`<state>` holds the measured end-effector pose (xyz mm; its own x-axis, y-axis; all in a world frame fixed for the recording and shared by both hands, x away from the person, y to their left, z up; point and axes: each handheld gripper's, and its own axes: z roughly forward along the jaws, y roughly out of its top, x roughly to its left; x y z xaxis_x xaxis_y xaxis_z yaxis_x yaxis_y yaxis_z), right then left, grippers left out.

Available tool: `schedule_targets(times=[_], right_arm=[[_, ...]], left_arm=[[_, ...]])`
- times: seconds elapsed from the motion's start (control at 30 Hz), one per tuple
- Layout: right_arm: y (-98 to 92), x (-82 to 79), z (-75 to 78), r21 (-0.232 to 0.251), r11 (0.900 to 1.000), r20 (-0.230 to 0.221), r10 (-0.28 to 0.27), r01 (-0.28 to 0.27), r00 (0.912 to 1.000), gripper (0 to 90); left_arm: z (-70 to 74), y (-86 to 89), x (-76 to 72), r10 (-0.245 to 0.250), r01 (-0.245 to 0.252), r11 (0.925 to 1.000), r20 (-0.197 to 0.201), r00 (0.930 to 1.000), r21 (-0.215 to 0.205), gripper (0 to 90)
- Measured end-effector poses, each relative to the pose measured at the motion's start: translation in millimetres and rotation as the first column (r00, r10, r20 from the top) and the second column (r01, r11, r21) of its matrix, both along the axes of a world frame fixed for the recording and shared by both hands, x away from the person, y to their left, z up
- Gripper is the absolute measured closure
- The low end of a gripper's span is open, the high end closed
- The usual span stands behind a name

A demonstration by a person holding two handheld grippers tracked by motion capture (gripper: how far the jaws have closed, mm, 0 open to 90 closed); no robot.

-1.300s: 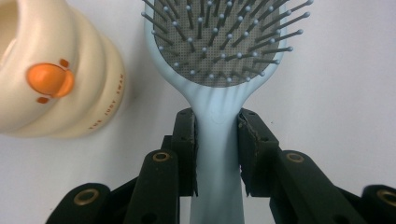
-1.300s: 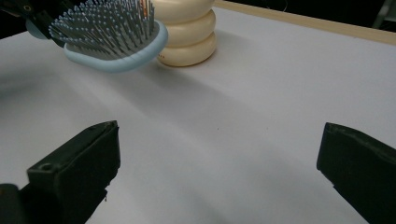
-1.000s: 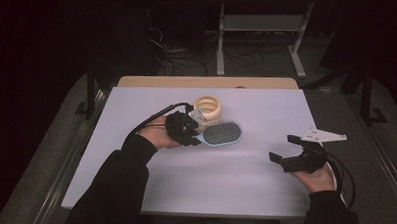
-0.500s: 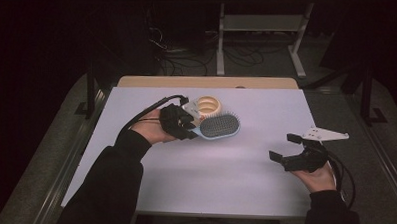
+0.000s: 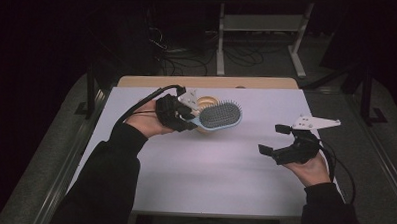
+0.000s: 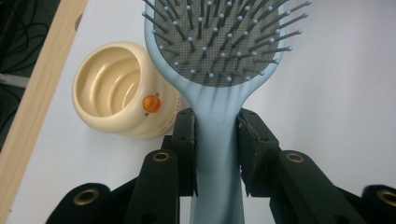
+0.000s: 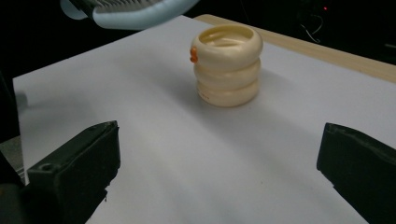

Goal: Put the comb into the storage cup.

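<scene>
- Above the cream cup (image 5: 205, 101): left gripper (image 5: 185, 116) clamps the blue hairbrush (image 5: 219, 115) by its handle, bristles up.
- Right of cup, well apart: right gripper (image 5: 273, 140), jaws wide, nothing held.

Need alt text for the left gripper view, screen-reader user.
Two black jaws of the left gripper clamp the handle of a light blue hairbrush, bristles facing the camera. Behind it to the left, a cream ribbed cup with an orange dot stands on the white table.

Pale blue hairbrush (image 6: 219, 88), grey bristles, cream ribbed cup (image 7: 227, 65), orange dot
</scene>
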<state>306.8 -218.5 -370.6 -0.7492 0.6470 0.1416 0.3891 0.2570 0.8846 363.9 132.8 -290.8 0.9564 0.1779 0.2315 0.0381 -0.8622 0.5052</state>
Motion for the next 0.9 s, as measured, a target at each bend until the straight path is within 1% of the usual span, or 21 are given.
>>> schedule_targets(times=[0.07, 0.2, 0.27, 0.33, 0.53, 0.7, 0.83, 0.9], right_arm=[[4.0, 1.5, 7.3, 0.004, 1.000, 0.005, 0.009, -0.009, 0.9999, 0.0], [11.0, 4.9, 20.6, 0.011, 1.000, 0.019, 0.027, -0.027, 0.9995, 0.0], [13.6, 6.6, 25.5, 0.020, 0.999, 0.019, 0.034, -0.035, 0.9992, 0.0], [15.7, 8.5, 29.0, 0.020, 0.999, 0.021, 0.040, -0.040, 0.9990, 0.0], [24.3, 14.0, 36.7, 0.026, 0.998, 0.005, 0.059, -0.059, 0.9983, 0.0], [34.9, 20.5, 45.6, 0.053, 0.996, -0.002, 0.078, -0.078, 0.9969, 0.0], [42.2, 25.4, 51.6, 0.064, 0.994, -0.009, 0.092, -0.092, 0.9957, 0.0], [45.4, 27.4, 55.0, 0.068, 0.993, -0.014, 0.096, -0.094, 0.9953, 0.0]], left_arm=[[1.7, 0.0, -0.7, 0.000, 0.000, 1.0000, 0.005, 1.0000, 0.003, 70.4], [5.9, 1.6, -2.1, 0.005, -0.005, 1.0000, 0.014, 0.9999, -0.008, 70.4], [7.8, 2.4, -2.6, 0.003, -0.003, 1.0000, 0.026, 0.9996, -0.007, 70.4], [9.0, 2.9, -3.2, 0.005, -0.004, 0.9999, 0.030, 0.9995, -0.010, 70.4], [11.3, 1.9, -3.8, 0.006, -0.005, 0.9997, 0.040, 0.9992, -0.022, 70.4], [11.5, -0.1, -3.7, 0.004, -0.002, 0.9997, 0.045, 0.9990, -0.026, 70.4], [11.2, -0.7, -3.5, 0.003, -0.002, 0.9997, 0.047, 0.9989, -0.024, 70.4], [11.1, -1.0, -3.7, 0.007, -0.006, 0.9998, 0.055, 0.9984, -0.021, 70.4]])
